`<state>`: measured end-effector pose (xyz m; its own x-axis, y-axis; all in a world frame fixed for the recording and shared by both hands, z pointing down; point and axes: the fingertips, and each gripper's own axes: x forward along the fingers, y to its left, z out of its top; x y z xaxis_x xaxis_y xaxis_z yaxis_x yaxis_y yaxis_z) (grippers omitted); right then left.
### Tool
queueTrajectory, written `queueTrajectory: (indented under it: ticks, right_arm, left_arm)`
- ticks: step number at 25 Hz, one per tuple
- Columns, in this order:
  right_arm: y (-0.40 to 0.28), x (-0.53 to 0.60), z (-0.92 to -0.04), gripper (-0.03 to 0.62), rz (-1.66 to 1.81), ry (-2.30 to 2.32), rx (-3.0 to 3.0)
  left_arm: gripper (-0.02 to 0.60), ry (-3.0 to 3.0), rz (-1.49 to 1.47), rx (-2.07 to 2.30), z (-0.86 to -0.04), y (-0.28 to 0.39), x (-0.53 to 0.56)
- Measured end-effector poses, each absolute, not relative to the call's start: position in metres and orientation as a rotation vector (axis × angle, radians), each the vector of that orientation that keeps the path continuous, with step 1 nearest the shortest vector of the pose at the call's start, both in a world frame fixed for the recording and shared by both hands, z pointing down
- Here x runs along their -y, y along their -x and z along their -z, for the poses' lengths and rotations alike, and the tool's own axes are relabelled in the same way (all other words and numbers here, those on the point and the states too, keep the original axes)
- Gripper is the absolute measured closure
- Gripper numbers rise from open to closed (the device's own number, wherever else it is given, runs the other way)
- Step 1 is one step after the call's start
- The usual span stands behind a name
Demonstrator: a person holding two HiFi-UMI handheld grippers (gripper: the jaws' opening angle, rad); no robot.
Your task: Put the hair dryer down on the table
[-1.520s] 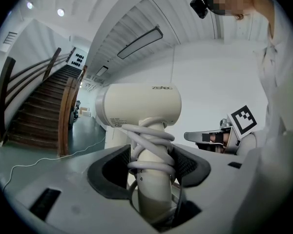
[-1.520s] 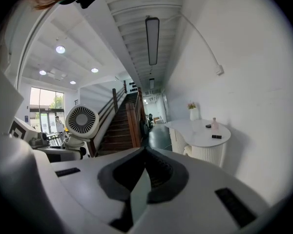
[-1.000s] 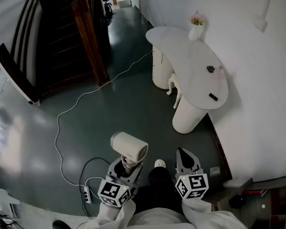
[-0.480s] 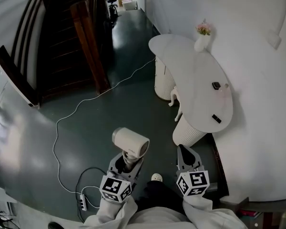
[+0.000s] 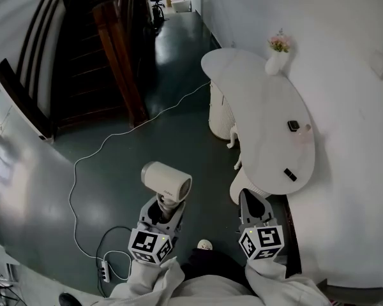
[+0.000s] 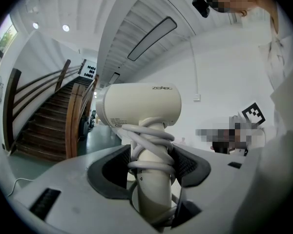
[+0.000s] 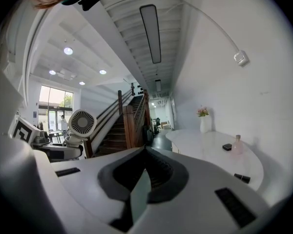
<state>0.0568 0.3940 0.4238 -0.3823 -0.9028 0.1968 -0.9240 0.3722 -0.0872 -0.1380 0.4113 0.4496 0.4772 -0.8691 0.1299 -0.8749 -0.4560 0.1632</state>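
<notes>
A cream hair dryer (image 5: 166,182) stands upright, its cord wound round the handle. My left gripper (image 5: 162,210) is shut on that handle, low in the head view above the dark floor. In the left gripper view the hair dryer (image 6: 139,104) fills the middle and the left gripper (image 6: 151,165) has its pads pressed on the wrapped handle. My right gripper (image 5: 248,198) is shut with nothing in it, near the closest end of the white curved table (image 5: 258,104). The right gripper view shows the right gripper (image 7: 146,152), the table (image 7: 205,146) and the hair dryer (image 7: 81,124) at left.
On the table stand a vase of flowers (image 5: 277,55), a small dark box (image 5: 294,125), a pale bottle (image 5: 306,130) and a dark bar (image 5: 290,174). A white cable (image 5: 83,164) runs over the floor to a power strip (image 5: 104,273). A wooden staircase (image 5: 108,50) rises at the left.
The table has come nearer and now lies just ahead of my right gripper. The hair dryer stays in my left gripper and has shifted slightly left.
</notes>
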Motion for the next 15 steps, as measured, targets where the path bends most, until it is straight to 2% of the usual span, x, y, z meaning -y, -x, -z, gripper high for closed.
queueTrajectory:
  ticks: [15]
  right_arm:
    - [-0.054, -0.356, -0.433, 0.545, -0.338, -1.573, 2.57]
  left_arm:
    - [0.341, -2.482, -0.028, 1.623, -0.44, 0.138, -0.383]
